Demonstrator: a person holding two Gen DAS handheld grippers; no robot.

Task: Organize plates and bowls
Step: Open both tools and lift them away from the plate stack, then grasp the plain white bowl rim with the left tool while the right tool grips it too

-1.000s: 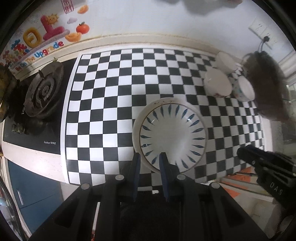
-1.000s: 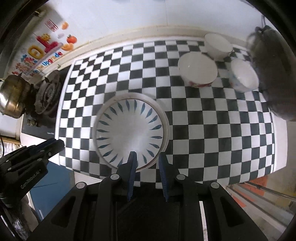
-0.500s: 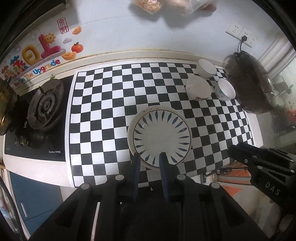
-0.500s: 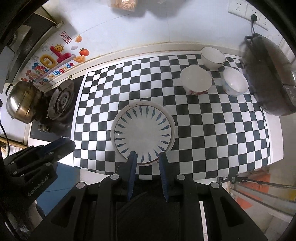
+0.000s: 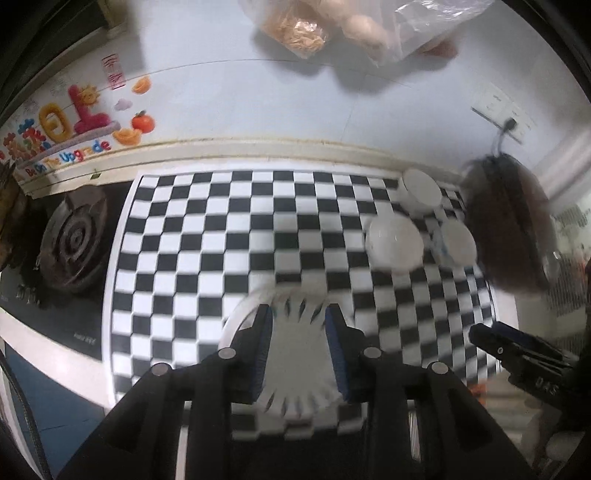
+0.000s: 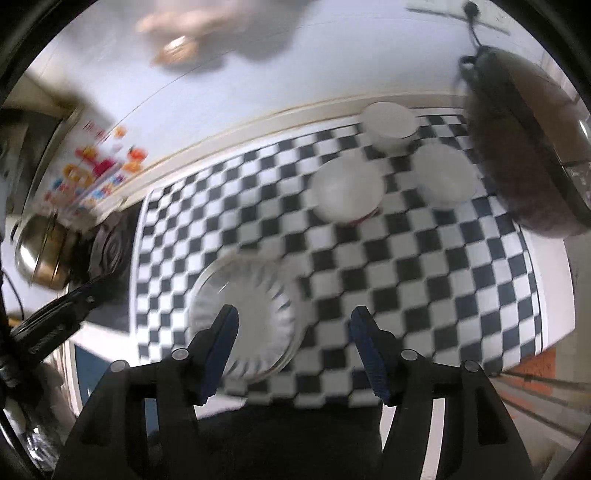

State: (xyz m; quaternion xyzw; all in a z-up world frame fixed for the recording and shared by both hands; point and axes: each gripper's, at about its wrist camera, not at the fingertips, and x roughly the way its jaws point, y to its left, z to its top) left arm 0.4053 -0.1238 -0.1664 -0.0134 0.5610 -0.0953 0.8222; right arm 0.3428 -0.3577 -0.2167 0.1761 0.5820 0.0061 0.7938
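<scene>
The plate [image 5: 299,369] lies flat on the checkered mat [image 5: 207,236] near the front edge of the bench [image 6: 550,280], blurred in both views. Three white bowls [image 6: 345,192] are grouped at the far right corner of the mat, close together, with a dark pan [image 6: 524,155] just beside them against the wall. The middle and left of the mat are open squares, from the plate back to the wall trim. A gas burner [image 5: 74,240] sits beyond the mat's left edge, and a brass kettle [image 6: 40,254] stands further left.

Left tool [image 5: 299,325]: jaws opening, still narrow; the plate is seen through the gap below them, with no pad pressing on it, so the tool is released. Right tool [image 6: 293,325]: jaws opening and spread wide, released; the plate lies below its left finger, checkered mat below the rest of the gap.

The wall is pale, with colourful stickers [image 5: 70,122] at left, a socket [image 5: 506,110] at right and a plastic bag of food [image 5: 332,26] hanging above.
</scene>
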